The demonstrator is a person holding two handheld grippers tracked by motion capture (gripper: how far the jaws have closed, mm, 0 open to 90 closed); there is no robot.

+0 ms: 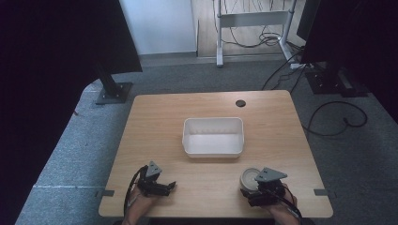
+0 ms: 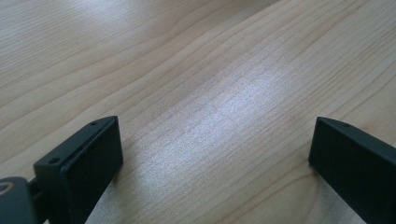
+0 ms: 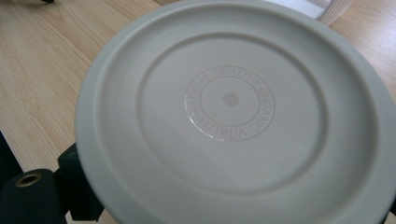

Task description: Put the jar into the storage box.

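Round lid [image 3: 233, 112] at near table [image 1: 155, 122] edge, right gripper [image 1: 263, 190] over it

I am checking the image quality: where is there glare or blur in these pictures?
High view: dark at both sides, the table evenly lit, the white tub sharp. Left gripper view: a pale sheen on the wood between the fingers, whose near edges are soft. Right gripper view: the round lid is very close, with a faint gleam on its embossed ring.
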